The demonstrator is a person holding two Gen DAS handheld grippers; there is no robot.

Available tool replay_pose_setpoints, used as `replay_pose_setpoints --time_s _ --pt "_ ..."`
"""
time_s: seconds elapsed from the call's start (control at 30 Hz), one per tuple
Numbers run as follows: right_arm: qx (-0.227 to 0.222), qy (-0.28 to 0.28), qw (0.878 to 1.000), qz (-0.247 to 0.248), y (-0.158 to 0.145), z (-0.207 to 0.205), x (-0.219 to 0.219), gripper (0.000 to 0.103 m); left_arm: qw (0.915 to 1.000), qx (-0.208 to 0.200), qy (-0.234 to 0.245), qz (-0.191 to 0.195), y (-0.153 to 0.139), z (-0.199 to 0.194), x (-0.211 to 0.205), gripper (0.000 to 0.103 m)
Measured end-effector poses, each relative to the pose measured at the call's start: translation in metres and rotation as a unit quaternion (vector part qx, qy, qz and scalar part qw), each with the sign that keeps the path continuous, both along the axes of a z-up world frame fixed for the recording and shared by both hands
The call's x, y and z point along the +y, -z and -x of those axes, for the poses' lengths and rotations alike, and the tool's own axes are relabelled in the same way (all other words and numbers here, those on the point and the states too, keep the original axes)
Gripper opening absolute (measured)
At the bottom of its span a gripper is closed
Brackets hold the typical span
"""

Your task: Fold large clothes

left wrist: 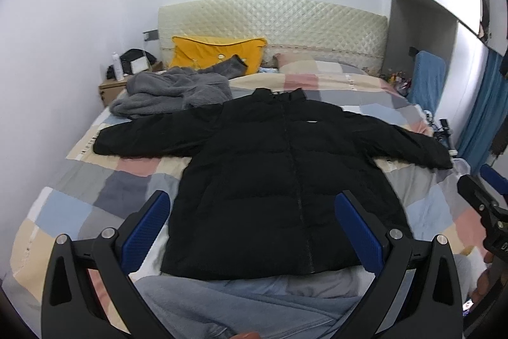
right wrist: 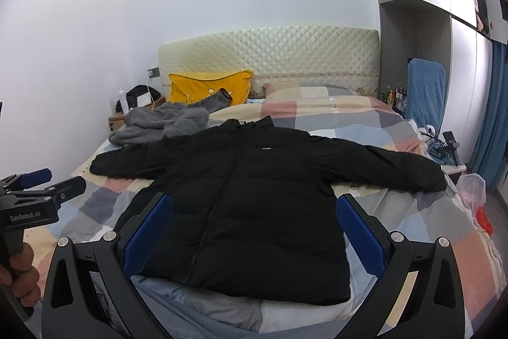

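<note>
While both claws (left wrist: 252,224) (right wrist: 254,226) gape, only right view shows red caps (right wrist: 483,220) beside jacket (right wrist: 254,205)

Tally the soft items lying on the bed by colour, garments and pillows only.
Black: 1, puffy black zip jacket spread flat
Grey: 1, crumpled grey fleece garment
Yellow: 1, yellow pillow at the headboard
Total: 3

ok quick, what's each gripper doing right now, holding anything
left gripper: jaws open, holding nothing, above the black jacket.
right gripper: jaws open, holding nothing.
</note>
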State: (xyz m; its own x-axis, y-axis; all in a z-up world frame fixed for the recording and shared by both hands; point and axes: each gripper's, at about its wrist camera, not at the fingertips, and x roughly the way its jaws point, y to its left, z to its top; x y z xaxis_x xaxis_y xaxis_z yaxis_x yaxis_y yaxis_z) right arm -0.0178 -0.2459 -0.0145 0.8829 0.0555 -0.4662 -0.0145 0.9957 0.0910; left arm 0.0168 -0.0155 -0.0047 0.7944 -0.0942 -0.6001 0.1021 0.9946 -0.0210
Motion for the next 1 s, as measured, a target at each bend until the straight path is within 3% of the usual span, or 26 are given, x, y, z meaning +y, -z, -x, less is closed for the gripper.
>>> replay_pose_setpoints --time_s 0.2,0.4,0.6,0.87,1.0 --pt "-0.015 0.017 1.000 0.010 -0.015 -0.005 -0.018 0.103 0.9997 -0.018 0.018 -0.004 -0.015 -0.015 -0.014 0.103" --pt "-0.028 0.037 0.999 0.008 -0.032 -0.011 -0.038 0.103 0.9987 -0.036 0.028 0.023 -0.042 -0.036 -0.015 0.103" --pt "-0.043 0.046 0.998 0.009 -0.038 -0.023 -0.053 0.103 0.9970 -0.069 0.027 0.025 -0.062 -0.056 -0.025 0.103" --pt "-0.055 0.069 0.996 -0.005 -0.026 -0.045 -0.079 0.103 0.9950 -0.066 0.056 0.050 -0.057 -0.093 -0.042 0.103" --pt "-0.074 0.088 0.993 -0.013 -0.014 -0.062 -0.094 0.103 0.9931 -0.084 0.064 0.051 -0.047 -0.112 -0.048 0.103"
